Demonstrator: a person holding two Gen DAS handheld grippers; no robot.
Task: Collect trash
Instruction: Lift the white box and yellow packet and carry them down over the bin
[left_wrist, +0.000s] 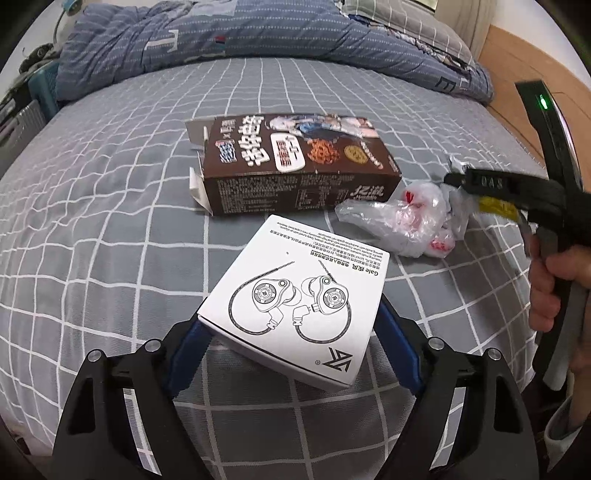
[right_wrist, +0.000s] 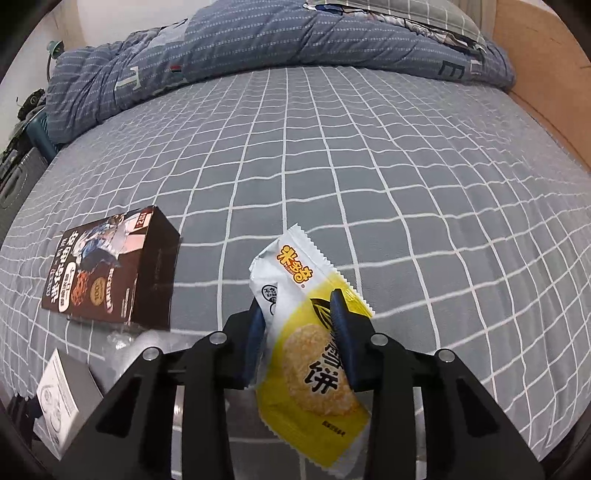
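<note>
Viewing from the left wrist: left gripper (left_wrist: 291, 328) grasps one white earphone box (left_wrist: 295, 306) above the checked bedsheet (left_wrist: 110, 221); one brown snack box (left_wrist: 295, 162) and one crumpled plastic bag (left_wrist: 402, 221) lie beyond. Right wrist: right gripper (right_wrist: 297, 317) is clenched on one yellow-white cracker wrapper (right_wrist: 314, 343), held clear of the sheet.

Right wrist view: white earphone box (right_wrist: 59, 398) cut off at the near left edge, clear plastic (right_wrist: 125, 341) half hidden behind the gripper frame. Small print on the brown snack box (left_wrist: 295, 162) too fine to read.
</note>
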